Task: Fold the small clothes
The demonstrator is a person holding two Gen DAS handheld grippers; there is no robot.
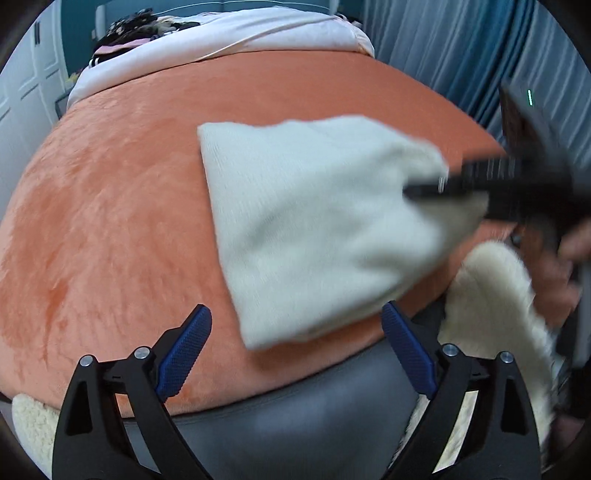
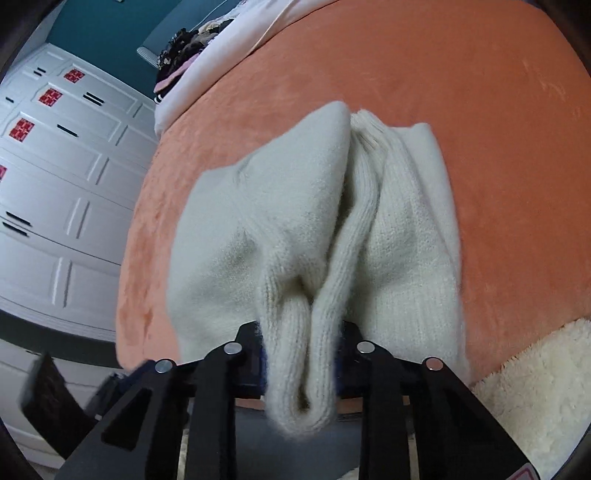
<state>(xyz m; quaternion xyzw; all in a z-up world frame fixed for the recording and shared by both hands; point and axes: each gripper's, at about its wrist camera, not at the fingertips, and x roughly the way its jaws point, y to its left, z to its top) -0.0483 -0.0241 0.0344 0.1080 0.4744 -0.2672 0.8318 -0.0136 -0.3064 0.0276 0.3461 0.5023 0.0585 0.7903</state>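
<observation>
Bunched ribbed knit fills the jaws of the right gripper (image 2: 301, 354), which is clamped on one edge of a cream knitted garment (image 1: 317, 221); a doubled fold of it droops below the fingers. From the left side, the rest of the piece lies spread across the orange blanket (image 1: 129, 206) on the bed, its near corner reaching almost to the bed's edge, with the right-hand side lifted where the tool has it — that part is blurred, so I'd guess it is mid-motion rather than swear to it.

The left gripper (image 1: 295, 350) hovers just short of the garment's near corner, blue pads (image 1: 184, 354) spread wide with nothing between them.

It looks a soft, light, fuzzy thing, limp enough to sag wherever it isn't held, and stretchy along the ribbing. It shouldn't slip from rubber pads, but a one-point grip lets it rope up, as it has in the right jaws. The free near corner, or the flat hem beside it, seems the sensible place for the left tool to pinch — a second hold would keep the fold square.

Around it: a fluffy cream fleece (image 2: 543, 391) at the bed's edge by the right tool, a pale duvet (image 1: 258, 33) with a dark heap of clothes (image 1: 140, 26) at the far end, white cupboards (image 2: 62, 177) and blue curtains (image 1: 461, 48). Nothing sits on the blanket near the garment; only the fleece could catch a trailing edge.
</observation>
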